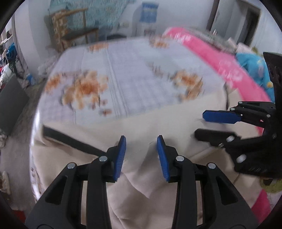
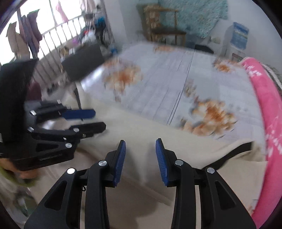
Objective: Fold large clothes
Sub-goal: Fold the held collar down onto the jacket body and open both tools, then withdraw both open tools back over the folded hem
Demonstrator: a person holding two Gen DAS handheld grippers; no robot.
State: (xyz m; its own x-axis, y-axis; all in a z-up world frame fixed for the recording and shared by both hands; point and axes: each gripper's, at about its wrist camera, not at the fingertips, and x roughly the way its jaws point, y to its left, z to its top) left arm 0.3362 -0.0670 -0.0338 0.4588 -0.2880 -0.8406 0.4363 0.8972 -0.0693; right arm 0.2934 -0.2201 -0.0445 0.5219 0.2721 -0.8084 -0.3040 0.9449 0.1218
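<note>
My left gripper (image 1: 141,155): jaws apart, nothing between the blue pads (image 1: 119,158), just cloth (image 1: 141,126) seen below the gap. Right gripper (image 2: 140,156): same, jaws parted, no grip on anything.

Landmark = the cloth, a large beige garment spread on the near end of the bed (image 1: 134,70). Both grippers hang over it, pointing steeply down. In the left view a loose fold or corner of the cloth (image 1: 146,185) lies under my jaws. A black strap or trim (image 1: 70,139) runs across the cloth left of the left gripper; a similar black band (image 2: 234,153) shows at the cloth's right edge in the right view.

The two grippers sit near each other, side by side over the cloth, not touching.

Beyond the cloth: pale checked bedsheet with orange flower prints (image 1: 82,88). Right of the cloth: pink blanket (image 1: 234,70) with white markings, too blurred to read. Far past the cloth, a wooden chair (image 1: 74,30) and a blue-and-white poster (image 1: 148,14) on the wall; its writing is unreadable. Raised lettering on the left gripper's body (image 2: 51,154) in the right view, too small to make out. Motion blur throughout.
</note>
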